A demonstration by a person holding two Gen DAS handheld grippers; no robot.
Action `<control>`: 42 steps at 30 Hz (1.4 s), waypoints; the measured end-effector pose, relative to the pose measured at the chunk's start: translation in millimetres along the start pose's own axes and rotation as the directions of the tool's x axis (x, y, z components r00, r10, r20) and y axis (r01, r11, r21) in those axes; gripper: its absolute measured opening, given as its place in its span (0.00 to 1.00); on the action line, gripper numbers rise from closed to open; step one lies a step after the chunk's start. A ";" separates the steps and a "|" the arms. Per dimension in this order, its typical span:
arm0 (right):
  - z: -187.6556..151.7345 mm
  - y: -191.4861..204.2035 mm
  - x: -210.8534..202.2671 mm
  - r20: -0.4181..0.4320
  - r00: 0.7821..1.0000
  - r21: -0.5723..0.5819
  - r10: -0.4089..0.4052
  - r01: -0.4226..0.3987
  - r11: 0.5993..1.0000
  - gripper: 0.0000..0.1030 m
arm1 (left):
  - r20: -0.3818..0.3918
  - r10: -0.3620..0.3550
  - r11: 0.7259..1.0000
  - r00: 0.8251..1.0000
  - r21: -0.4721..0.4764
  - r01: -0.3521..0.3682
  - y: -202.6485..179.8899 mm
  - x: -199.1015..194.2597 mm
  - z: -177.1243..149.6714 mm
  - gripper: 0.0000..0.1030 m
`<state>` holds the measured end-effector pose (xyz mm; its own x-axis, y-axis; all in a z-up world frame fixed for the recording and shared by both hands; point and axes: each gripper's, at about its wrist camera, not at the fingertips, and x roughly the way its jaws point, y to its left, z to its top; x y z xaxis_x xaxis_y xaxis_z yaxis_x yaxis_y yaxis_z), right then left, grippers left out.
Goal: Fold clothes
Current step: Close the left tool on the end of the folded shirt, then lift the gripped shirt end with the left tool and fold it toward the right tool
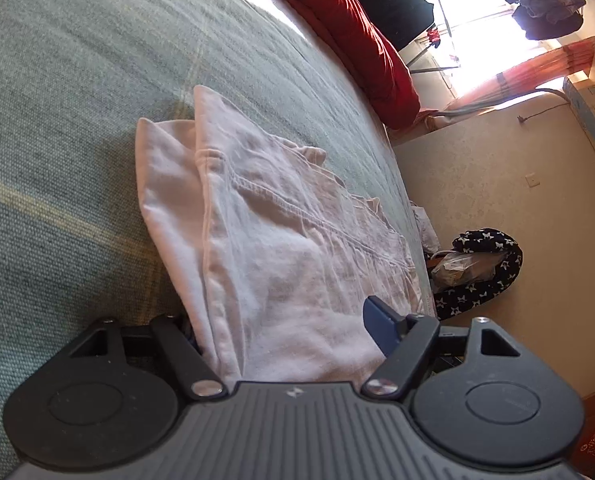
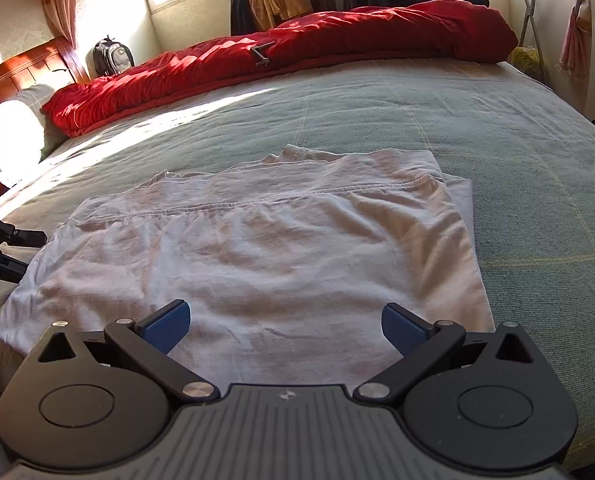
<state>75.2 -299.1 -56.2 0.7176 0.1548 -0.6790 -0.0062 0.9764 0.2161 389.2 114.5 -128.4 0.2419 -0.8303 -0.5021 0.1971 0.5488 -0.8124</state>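
Observation:
A pale pink garment (image 2: 265, 240) lies flat and partly folded on the green bed cover (image 2: 497, 128), a stitched hem running across it. My right gripper (image 2: 285, 328) hovers open over its near edge, both blue pads (image 2: 169, 326) showing and nothing between them. At the garment's left end, my left gripper (image 2: 13, 252) stands wide with the cloth edge between its fingers. In the left wrist view the garment (image 1: 265, 240) runs between the left gripper's (image 1: 285, 320) jaws. The right blue pad (image 1: 379, 326) rests above the cloth and the other finger is hidden behind the fold.
A red duvet (image 2: 297, 40) is heaped along the bed's far side, by a wooden headboard (image 2: 25, 68) and a backpack (image 2: 111, 56). On the floor past the bed edge sits a black star-patterned bag (image 1: 481, 268). A drying rack (image 1: 437, 20) stands by the window.

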 end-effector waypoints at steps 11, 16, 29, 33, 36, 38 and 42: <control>0.6 -0.4 8.4 -0.023 1.000 0.005 -0.018 0.018 1.000 1.00 | 0.027 0.105 0.994 0.994 -0.039 -0.104 17.4 -11.9 -15.3 0.14; 1.6 1.9 4.8 -0.013 1.000 0.000 -0.012 0.012 1.000 1.00 | 0.044 0.170 0.985 0.984 -0.045 -0.168 -2.2 -13.0 -17.2 0.09; -0.2 0.7 -21.7 0.057 0.998 -0.011 0.026 -0.026 1.000 1.00 | 0.092 0.241 0.969 0.966 0.031 -0.245 -67.9 -28.3 -12.4 0.05; -1.7 3.6 -28.2 0.073 0.996 -0.029 0.054 -0.052 0.998 1.00 | 0.099 0.244 0.967 0.965 0.048 -0.250 -84.2 -28.8 -14.1 0.05; -3.6 2.3 -31.4 0.082 0.995 -0.026 0.064 -0.062 0.998 1.00 | 0.100 0.229 0.970 0.968 0.061 -0.236 -99.0 -27.2 -14.8 0.05; -5.0 0.4 -33.3 0.087 0.994 -0.020 0.070 -0.068 0.997 1.00 | 0.099 0.215 0.972 0.972 0.080 -0.223 -111.0 -25.1 -15.4 0.05; -8.4 -4.6 -36.3 0.095 0.992 -0.009 0.083 -0.082 0.997 1.00 | 0.098 0.205 0.969 0.974 0.118 -0.216 -135.1 -16.5 -16.3 0.05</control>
<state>43.3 -308.0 -38.4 0.7776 0.2201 -0.5890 -0.0713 0.9616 0.2652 343.0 52.4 -15.2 0.3687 -0.6866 -0.6266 0.2509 0.7226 -0.6441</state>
